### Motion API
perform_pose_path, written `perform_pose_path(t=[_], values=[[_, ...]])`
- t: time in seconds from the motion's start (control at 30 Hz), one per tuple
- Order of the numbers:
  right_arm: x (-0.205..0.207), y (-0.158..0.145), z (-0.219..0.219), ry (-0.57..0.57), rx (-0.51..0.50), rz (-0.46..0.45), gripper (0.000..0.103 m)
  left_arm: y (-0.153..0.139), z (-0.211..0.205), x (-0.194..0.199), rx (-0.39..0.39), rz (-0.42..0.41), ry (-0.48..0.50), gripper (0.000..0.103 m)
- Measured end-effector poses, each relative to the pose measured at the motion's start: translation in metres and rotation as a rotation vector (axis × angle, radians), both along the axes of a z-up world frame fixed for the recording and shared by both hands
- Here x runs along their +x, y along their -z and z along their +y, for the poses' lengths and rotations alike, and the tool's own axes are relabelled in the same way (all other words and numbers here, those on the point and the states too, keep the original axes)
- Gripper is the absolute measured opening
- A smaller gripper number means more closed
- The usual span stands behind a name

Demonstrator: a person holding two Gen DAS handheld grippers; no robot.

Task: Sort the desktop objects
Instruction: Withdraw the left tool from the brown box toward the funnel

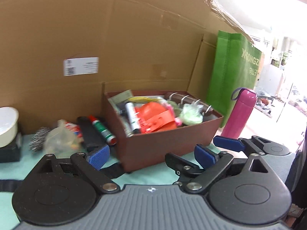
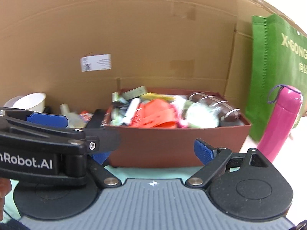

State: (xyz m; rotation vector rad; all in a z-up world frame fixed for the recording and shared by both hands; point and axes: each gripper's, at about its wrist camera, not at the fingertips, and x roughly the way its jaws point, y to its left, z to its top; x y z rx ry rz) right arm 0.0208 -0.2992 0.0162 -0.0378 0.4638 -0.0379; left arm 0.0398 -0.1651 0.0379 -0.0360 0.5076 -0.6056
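A brown box (image 1: 165, 145) sits on the teal mat, filled with several items: an orange plastic piece (image 1: 153, 118), a white tube, a pale green bundle. It also shows in the right wrist view (image 2: 172, 143). Left of it lie a green-labelled tube (image 1: 102, 130), a black bar (image 1: 90, 134), a plastic bag (image 1: 59, 140) and a steel scourer (image 1: 37, 140). My left gripper (image 1: 151, 156) is open and empty in front of the box. My right gripper (image 2: 153, 153) is open and empty, just right of the left one; its blue fingers (image 1: 228, 143) show in the left view.
A pink bottle (image 1: 239, 113) stands right of the box, with a green bag (image 1: 236, 71) behind it. A cardboard wall (image 1: 115, 38) closes the back. A white bowl (image 1: 7, 126) rests on a dark block at far left.
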Motion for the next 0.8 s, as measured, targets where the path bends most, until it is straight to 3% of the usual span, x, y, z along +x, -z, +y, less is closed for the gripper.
perform_pose_path(t=[0.37, 0.8], values=[[-0.025, 0.000, 0.062, -0.097, -0.010, 0.035, 0.094, -0.001, 0.056, -0.037, 0.046, -0.023, -0.133, 0.098], [-0.032, 0.013, 0.112, -0.210, -0.059, 0.065, 0.094, 0.016, 0.096, -0.030, 0.056, 0.055, -0.234, 0.098]])
